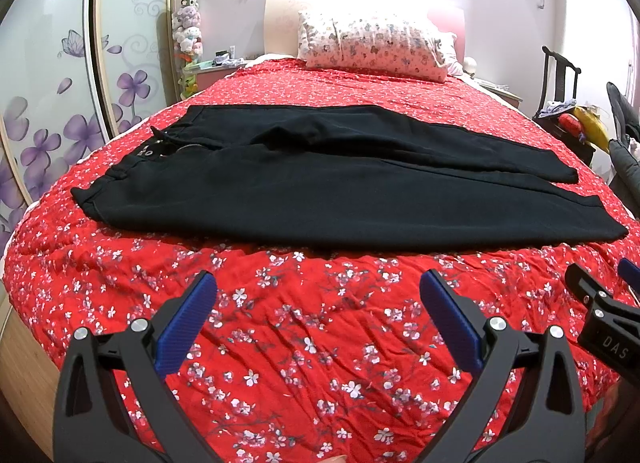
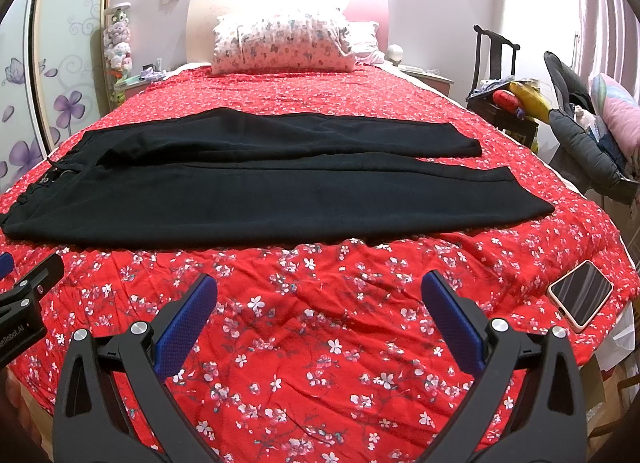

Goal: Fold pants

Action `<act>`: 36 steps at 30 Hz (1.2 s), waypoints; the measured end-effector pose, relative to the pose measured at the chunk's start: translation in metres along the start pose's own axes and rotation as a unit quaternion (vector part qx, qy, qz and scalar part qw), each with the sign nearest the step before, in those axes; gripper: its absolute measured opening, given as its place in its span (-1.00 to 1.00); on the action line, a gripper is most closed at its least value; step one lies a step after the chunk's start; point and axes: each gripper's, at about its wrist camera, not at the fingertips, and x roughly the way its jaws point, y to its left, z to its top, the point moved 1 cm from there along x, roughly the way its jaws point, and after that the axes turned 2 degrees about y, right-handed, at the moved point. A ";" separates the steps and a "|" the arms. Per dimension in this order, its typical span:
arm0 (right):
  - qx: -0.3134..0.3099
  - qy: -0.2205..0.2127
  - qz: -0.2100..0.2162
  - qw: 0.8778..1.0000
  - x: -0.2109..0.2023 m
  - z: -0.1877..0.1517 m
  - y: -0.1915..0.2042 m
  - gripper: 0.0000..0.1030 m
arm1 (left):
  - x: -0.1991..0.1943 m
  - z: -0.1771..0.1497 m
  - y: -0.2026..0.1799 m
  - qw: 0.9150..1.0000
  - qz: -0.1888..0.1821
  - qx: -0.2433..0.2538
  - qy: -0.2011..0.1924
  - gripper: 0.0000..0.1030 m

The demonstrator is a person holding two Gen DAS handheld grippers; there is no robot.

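blue-padded left gripper [image 1: 318,287] and right gripper [image 2: 320,287] both gape wide, holding nothing, hovering over the red floral bedspread [image 1: 312,343] on the near side of the pants. one pair of black pants [image 2: 256,191] lies flat crosswise, one floral pillow [image 2: 284,45] beyond them, one phone [image 2: 582,295] nearer and off to their right.

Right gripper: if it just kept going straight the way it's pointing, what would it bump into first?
Most likely the red floral bedspread, which lies bare right ahead of the open right gripper. If it rides just above that, the near edge of the black pants comes next. Height over the bed is hard to judge.
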 end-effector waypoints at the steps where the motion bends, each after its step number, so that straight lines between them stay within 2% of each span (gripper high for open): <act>1: 0.000 0.000 0.000 1.000 0.000 -0.001 0.000 0.97 | 0.000 0.000 0.000 1.000 0.000 0.000 0.000 0.97; 29: 0.001 0.006 0.004 1.000 0.006 -0.011 0.007 0.97 | 0.006 0.000 0.001 1.000 -0.003 0.000 0.003 0.97; 36: 0.006 0.013 0.016 1.000 0.010 -0.013 0.004 0.97 | 0.010 -0.003 -0.002 1.000 -0.014 0.004 0.003 0.97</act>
